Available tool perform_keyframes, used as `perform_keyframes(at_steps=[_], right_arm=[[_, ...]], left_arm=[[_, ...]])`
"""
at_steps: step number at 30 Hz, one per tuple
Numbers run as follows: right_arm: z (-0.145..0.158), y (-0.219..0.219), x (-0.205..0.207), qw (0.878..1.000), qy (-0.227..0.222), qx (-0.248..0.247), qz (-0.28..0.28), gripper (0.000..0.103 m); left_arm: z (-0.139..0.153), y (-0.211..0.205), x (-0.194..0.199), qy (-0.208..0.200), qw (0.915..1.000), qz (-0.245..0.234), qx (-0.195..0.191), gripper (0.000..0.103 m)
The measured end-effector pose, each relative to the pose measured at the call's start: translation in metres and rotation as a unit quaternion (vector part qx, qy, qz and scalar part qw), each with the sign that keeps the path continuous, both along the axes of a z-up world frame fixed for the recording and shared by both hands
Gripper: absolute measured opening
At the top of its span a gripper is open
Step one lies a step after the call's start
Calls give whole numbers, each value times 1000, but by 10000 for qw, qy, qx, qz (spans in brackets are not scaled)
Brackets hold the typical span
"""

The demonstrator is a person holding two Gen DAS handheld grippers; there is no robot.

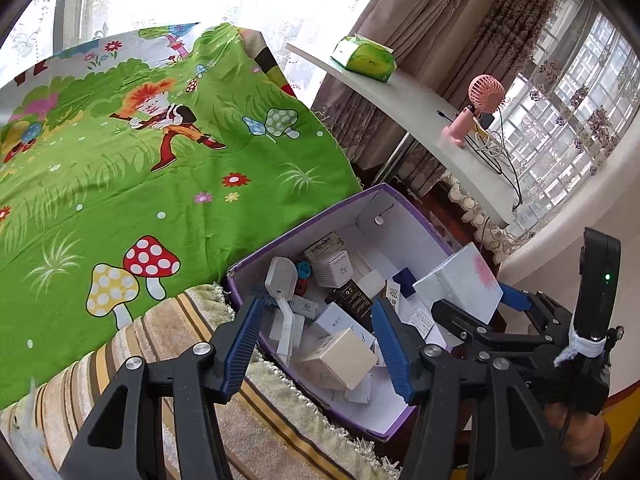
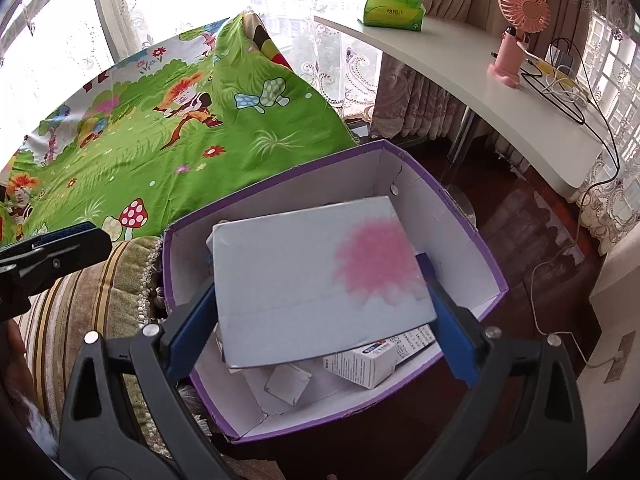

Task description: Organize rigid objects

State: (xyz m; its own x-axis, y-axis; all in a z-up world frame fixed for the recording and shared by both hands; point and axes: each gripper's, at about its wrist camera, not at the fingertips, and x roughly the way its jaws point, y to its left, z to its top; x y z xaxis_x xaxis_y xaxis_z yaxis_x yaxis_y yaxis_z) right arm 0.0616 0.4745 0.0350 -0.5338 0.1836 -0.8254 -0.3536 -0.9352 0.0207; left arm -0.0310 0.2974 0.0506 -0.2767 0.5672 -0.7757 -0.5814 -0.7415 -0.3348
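A purple cardboard box (image 1: 304,227) with a white inside sits on a striped blanket and holds several small cartons, a white plastic device (image 1: 280,276) and a beige cube carton (image 1: 340,360). My left gripper (image 1: 318,306) hangs open over its near end; the beige carton lies below, clear of both blue pads. My right gripper (image 2: 316,276) is shut on a flat white box with a pink blotch (image 2: 312,272), held tilted above the purple box (image 2: 454,206). That white box (image 1: 460,280) and the right gripper (image 1: 472,300) also show in the left wrist view. Beneath it lies a blue-and-white carton (image 2: 366,362).
A green cartoon sheet (image 1: 160,152) covers the surface behind the box. The striped plush blanket (image 1: 168,340) runs under it. To the right stands a white desk (image 2: 460,68) with a green tissue pack (image 2: 392,10), a pink fan (image 2: 516,28) and cables. Dark wood floor (image 2: 520,220) lies beyond.
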Motion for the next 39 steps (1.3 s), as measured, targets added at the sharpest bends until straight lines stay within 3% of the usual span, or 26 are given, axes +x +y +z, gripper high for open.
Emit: perform_keyframes(at_steps=[3,12,25,39], right_arm=[[-3,-3,7,9999,-88,36,-64,99],[-4,-11,26,9998,-127,25,-130,100],[-26,-8,43,9991,-253,-39,-348,100],[-29,-9,40,9990,-263,-60,-353,100]], left_arm=[[-5,-12,14,-58,10000,20,-77,68],[-26,-26,38,-343,9993,72,-140,76],[-38,-6,47,-153,9981,-368,-469,102],[-41,-2,38,-312,9981,-297,-446,103]])
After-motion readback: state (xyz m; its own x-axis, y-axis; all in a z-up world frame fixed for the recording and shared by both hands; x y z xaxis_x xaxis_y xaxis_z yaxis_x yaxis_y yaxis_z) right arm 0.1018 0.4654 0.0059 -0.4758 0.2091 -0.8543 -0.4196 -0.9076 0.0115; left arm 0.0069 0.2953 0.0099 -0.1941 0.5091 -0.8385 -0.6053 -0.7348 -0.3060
